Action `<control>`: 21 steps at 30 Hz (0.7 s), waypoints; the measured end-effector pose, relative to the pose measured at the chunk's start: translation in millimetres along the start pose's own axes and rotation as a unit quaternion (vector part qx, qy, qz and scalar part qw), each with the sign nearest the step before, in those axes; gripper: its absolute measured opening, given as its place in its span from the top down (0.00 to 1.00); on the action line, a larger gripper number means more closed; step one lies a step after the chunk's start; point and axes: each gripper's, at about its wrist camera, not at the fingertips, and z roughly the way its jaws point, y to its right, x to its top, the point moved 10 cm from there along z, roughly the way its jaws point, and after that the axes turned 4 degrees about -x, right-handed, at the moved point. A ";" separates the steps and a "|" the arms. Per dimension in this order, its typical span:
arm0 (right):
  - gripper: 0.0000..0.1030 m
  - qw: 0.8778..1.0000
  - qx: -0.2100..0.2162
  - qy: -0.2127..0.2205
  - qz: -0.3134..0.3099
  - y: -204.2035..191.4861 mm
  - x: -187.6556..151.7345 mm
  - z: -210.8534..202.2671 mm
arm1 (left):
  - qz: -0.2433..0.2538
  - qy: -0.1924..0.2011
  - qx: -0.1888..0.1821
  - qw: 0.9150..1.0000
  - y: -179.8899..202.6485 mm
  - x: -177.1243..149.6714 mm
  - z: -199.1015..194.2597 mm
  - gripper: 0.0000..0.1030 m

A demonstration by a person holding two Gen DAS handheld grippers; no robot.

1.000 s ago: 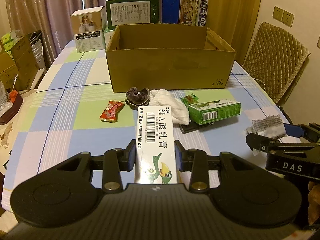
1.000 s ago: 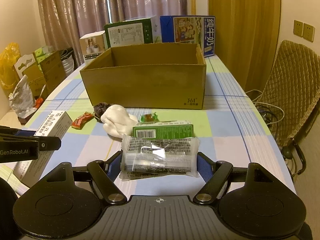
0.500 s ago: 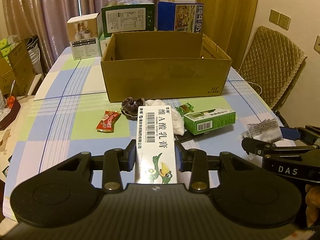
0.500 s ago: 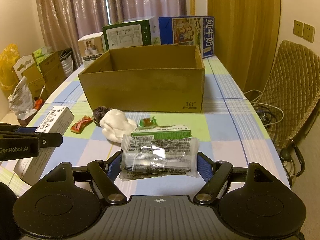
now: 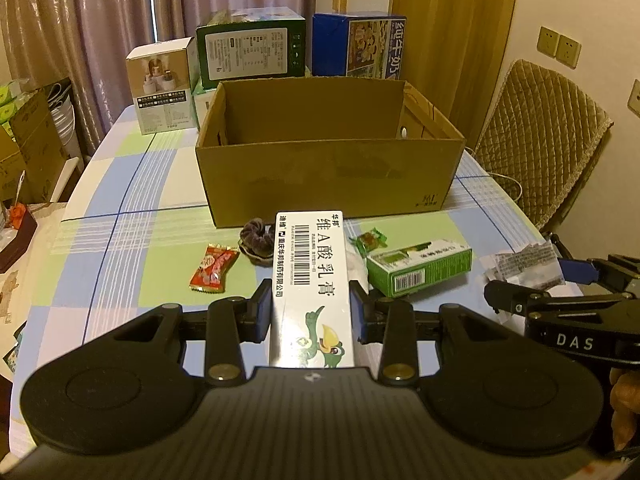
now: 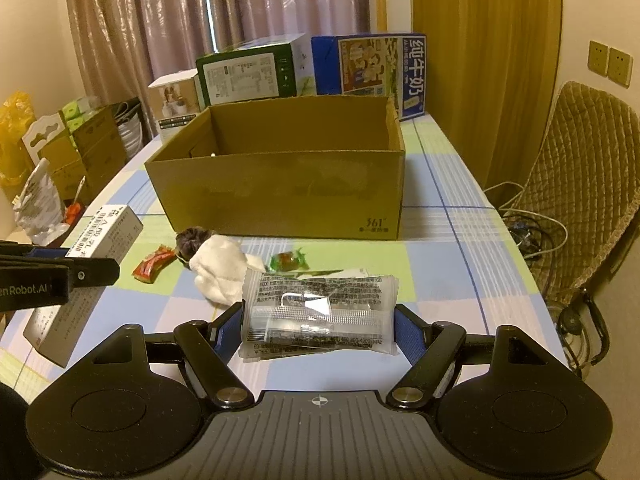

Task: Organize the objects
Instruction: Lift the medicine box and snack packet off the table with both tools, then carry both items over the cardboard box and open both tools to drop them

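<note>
Right now you have both loads in hand: your left gripper [image 5: 312,312] clamps its fingers on the sides of the white ointment box [image 5: 310,276], and your right gripper [image 6: 318,320] pinches the clear snack packet [image 6: 320,312] by its two ends. Both are held above the surface [image 5: 120,208], in front of the open cardboard box [image 5: 328,176].

To do this well, carry each item over the near wall with height to spare, so the long ointment box does not catch the rim. Take one hand in first; the two grippers sit close side by side and could crowd each other. Let go only once the item is low inside.

The ointment box is long, stiff and white, printed with a barcode, dark characters and a cartoon bird, and should hold steady. The packet is thin crinkled film with small print and looks likely to flex or slip.

On the surface remain a green carton [image 5: 418,266], a red candy wrapper [image 5: 212,268], a green candy [image 6: 288,260], a dark scrunchie [image 5: 256,238] and a white cloth [image 6: 220,272].
</note>
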 end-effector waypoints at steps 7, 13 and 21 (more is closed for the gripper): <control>0.28 1.000 0.003 -0.004 -0.002 1.1 10.4 9.3 | 0.000 0.003 -0.002 1.000 -4.1 14.7 6.9 0.68; 0.28 1.000 0.005 -0.002 -0.006 1.4 24.9 20.1 | 0.004 0.006 -0.006 1.000 -5.4 29.5 14.7 0.68; 0.28 1.000 0.013 0.002 -0.009 2.0 58.7 38.8 | 0.009 0.013 -0.007 1.000 -11.0 60.7 27.3 0.68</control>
